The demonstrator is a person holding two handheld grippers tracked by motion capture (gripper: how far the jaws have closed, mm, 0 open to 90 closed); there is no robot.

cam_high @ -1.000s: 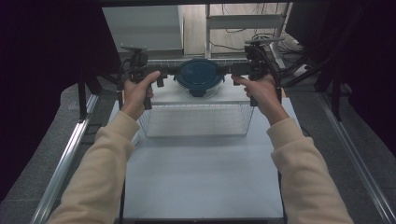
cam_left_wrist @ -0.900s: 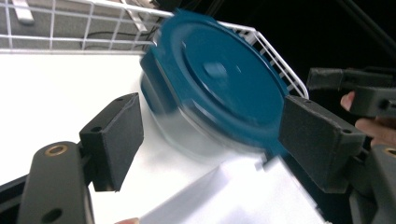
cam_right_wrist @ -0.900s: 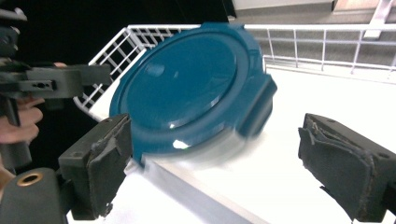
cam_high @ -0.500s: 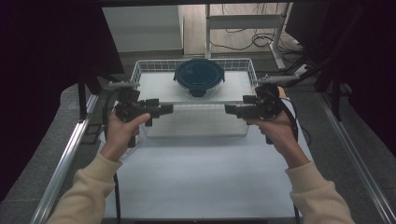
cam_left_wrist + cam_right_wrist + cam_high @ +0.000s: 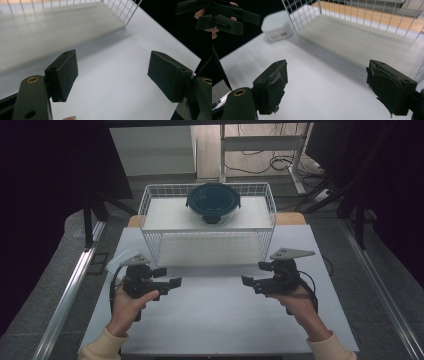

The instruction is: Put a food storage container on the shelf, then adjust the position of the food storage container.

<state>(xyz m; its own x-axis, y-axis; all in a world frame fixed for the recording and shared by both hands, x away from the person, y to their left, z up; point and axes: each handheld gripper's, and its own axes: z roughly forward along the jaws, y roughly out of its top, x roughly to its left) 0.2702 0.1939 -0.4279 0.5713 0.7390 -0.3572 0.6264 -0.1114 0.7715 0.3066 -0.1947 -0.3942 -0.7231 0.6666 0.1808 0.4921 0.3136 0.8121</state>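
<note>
A round dark blue lidded container (image 5: pixel 213 202) sits at the far side of a white wire basket (image 5: pixel 150 220); I cannot tell whether it rests on the basket's floor. My left gripper (image 5: pixel 172 283) hovers over the white table in front of the basket's left corner, pointing right, jaws open and empty (image 5: pixel 112 75). My right gripper (image 5: pixel 246 281) mirrors it before the right corner, pointing left. Its jaws (image 5: pixel 327 85) have just been closing a little but stand open with nothing between them. Each gripper view shows the other gripper farther off.
A small white tub (image 5: pixel 277 28) stands on the table (image 5: pixel 210 320) by the basket's near left corner. The basket (image 5: pixel 352 37) has a pale floor behind thin wire walls. Dark floor, metal rails and desk legs surround the table.
Both hands have drawn back from the basket's far side toward the near half of the table and come down. The grippers now face each other across the table.
</note>
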